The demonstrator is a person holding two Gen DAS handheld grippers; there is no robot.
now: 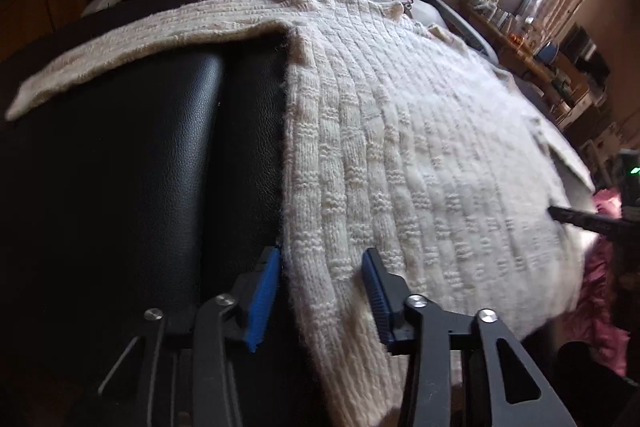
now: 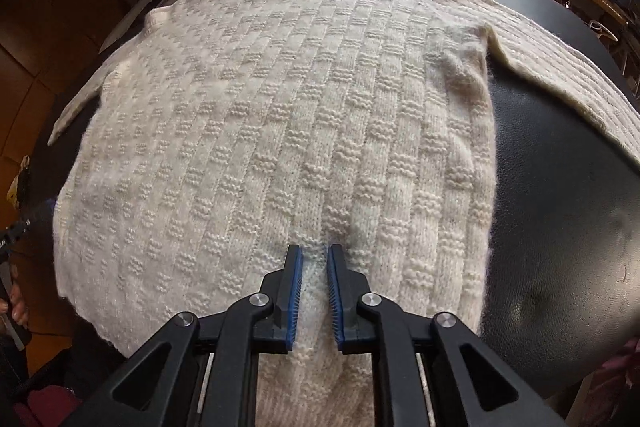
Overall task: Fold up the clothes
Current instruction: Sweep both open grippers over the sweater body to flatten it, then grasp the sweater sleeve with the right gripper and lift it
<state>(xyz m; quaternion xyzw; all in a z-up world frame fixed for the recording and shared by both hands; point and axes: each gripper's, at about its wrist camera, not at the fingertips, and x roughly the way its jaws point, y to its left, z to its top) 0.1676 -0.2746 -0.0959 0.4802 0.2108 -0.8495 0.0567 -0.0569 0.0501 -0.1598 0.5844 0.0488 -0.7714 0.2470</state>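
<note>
1. Cream basket-knit wool sweater (image 2: 280, 131) lies flat on black leather couch (image 1: 120, 155), both sleeves spread out.
2. Left gripper (image 1: 324, 291) part-open, straddling hem corner, pads not clamped.
3. Right gripper (image 2: 314, 291) nearly closed, pinching a knit ridge at mid-hem.
4. Best: grab both layers firmly, lift evenly.

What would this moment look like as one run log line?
stage: gripping hem | sweater: flat on black cushion | left gripper: open, straddling side edge | right gripper: pinching hem fold
</note>
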